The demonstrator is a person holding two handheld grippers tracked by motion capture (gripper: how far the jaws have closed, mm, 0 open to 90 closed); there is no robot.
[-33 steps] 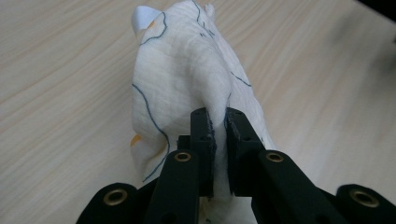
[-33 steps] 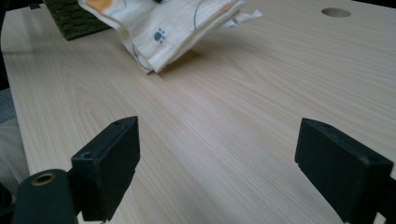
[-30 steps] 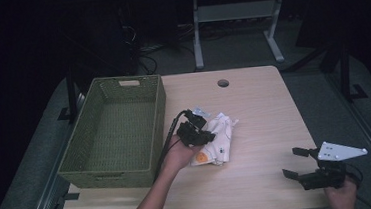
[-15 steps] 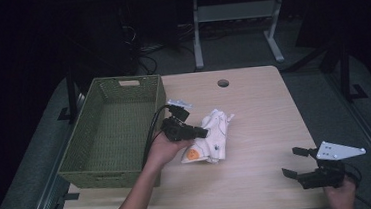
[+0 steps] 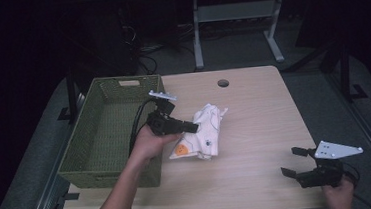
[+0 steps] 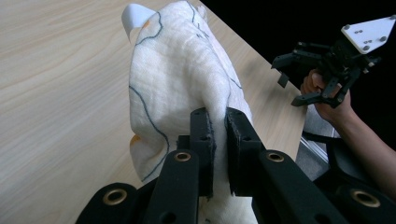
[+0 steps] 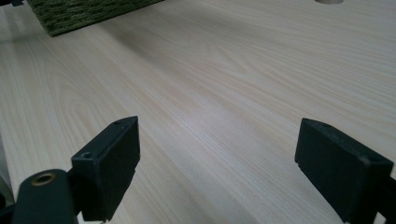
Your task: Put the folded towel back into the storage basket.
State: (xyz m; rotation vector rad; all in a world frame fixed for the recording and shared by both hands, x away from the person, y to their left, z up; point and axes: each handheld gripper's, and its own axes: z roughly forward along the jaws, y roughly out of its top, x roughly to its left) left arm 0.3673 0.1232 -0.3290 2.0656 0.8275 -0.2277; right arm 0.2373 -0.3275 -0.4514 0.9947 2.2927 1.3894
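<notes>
A white cloth point(image 5: 202, 136) with dark line drawings and orange spots hangs over the middle of the wooden table point(image 5: 254, 114). My left gripper point(image 5: 193, 127) is shut on a fold of this cloth point(image 6: 177, 79), lifting it, with the jaws pinched on the fabric point(image 6: 218, 122). A green woven basket point(image 5: 109, 133) stands at the table's left, right beside the left hand. My right gripper point(image 5: 294, 162) rests open near the front right corner, nothing between its jaws point(image 7: 219, 154).
A round cable hole point(image 5: 223, 83) lies at the table's far edge. The basket's corner point(image 7: 84, 11) appears far off in the right gripper view. Desk legs and cables stand on the dark floor behind the table.
My left gripper has carried the cloth up and to the left, toward the basket. The cloth has stretched out from a heap. The right gripper has kept still.
</notes>
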